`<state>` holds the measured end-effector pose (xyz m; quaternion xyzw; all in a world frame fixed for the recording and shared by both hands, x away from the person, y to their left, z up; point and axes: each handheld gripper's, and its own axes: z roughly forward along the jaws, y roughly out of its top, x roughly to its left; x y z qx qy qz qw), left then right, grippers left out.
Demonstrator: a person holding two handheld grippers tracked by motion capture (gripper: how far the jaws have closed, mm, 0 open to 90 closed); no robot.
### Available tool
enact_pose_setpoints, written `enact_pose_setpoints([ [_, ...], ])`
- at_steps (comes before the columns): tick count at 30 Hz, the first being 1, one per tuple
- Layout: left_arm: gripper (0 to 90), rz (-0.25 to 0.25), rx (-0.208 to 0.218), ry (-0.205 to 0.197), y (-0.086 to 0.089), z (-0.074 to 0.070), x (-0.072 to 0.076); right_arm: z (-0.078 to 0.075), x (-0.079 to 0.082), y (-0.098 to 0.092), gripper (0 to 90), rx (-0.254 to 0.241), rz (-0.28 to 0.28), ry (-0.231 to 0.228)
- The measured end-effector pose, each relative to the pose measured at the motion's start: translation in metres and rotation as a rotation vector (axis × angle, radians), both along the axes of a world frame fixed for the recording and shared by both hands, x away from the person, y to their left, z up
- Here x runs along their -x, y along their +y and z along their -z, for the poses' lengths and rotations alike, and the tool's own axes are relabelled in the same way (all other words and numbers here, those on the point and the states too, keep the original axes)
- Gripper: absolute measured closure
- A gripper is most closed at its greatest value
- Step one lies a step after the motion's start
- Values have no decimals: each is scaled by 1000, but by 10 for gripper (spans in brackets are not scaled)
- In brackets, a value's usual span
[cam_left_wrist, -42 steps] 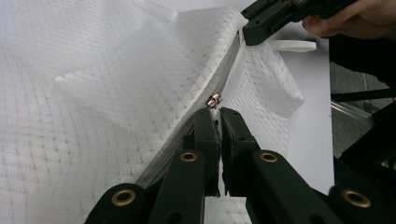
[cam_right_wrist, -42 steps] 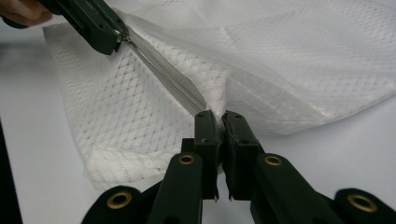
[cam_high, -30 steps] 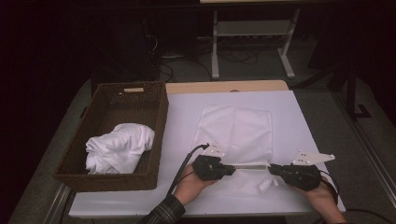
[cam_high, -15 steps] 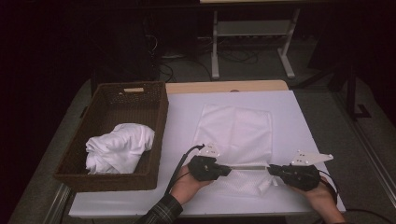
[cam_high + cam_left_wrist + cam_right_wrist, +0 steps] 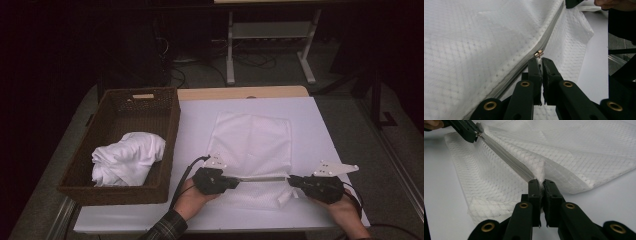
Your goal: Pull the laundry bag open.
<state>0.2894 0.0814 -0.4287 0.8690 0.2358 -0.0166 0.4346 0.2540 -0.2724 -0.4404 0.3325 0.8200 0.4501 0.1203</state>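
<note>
left gripper (image 5: 235, 181): fingers clenched on zipper pull (image 5: 539, 53) | right gripper (image 5: 291, 181): fingers clenched on mesh bag (image 5: 252, 142) zipper end | bag lay on counter (image 5: 320, 135)

On the bench (image 5: 320, 130) before me, the mesh bag (image 5: 252, 140) lies at centre. The basket (image 5: 170, 125) stands to its left, just beside it but apart, with a bundled cloth (image 5: 127, 159) lying inside, toward its near end. At the bag's near edge runs its zipper (image 5: 260, 178); my left tongs (image 5: 235, 182) sit at the zipper's left end and my right tongs (image 5: 292, 181) at its right end. Behind the bench, a stand (image 5: 270, 45) rests on the floor.
</note>
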Motion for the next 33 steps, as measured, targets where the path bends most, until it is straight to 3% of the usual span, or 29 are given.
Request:
enact_pose_setpoints([
  [18, 862, -13, -11, -13, 9, 1, 1, 1, 0, 0, 841, 0, -1, 3],
  [33, 862, -63, -30, -3, 19, 5, -6, 4, -4, -6, 842, 23, 31, 7],
])
